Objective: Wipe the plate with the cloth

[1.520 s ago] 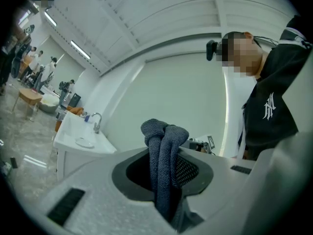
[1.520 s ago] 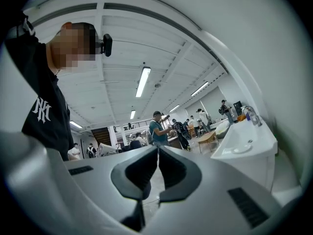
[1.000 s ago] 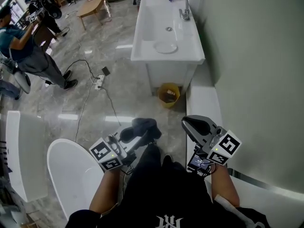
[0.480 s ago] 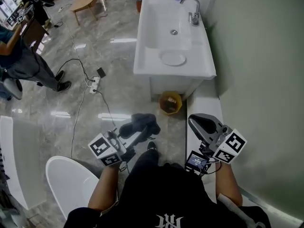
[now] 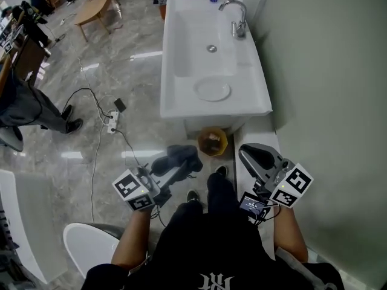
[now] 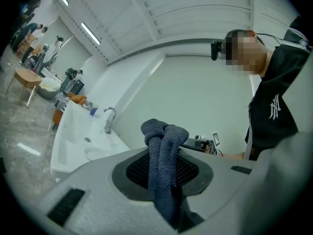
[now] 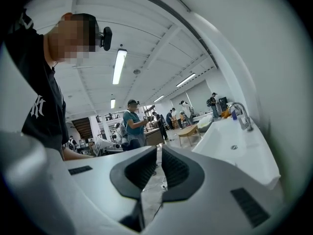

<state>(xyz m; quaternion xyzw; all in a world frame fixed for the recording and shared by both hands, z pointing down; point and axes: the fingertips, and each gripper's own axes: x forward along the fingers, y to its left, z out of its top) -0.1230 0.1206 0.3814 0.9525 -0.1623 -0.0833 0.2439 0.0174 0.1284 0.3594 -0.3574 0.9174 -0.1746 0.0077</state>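
A white plate (image 5: 212,89) lies on the flat near end of a long white sink (image 5: 175,71), a good way ahead of both grippers. A dark grey-blue cloth (image 5: 177,159) is bunched between the jaws of my left gripper (image 5: 175,169), which is shut on it. In the left gripper view the cloth (image 6: 164,165) stands up out of the jaws, and the plate (image 6: 93,153) shows small at the left. My right gripper (image 5: 255,157) is at the right, level with the left one. Its jaws (image 7: 157,168) are shut with nothing between them.
A faucet (image 5: 236,18) stands at the sink's far right. A yellow bin (image 5: 212,141) sits on the floor under the sink's near end. A power strip with cables (image 5: 110,121) lies to the left, near a standing person (image 5: 24,104). A green wall runs along the right.
The sink and plate have come nearer and lower in the head view. Both grippers have been carried toward them, and the cloth is still held in the left one.
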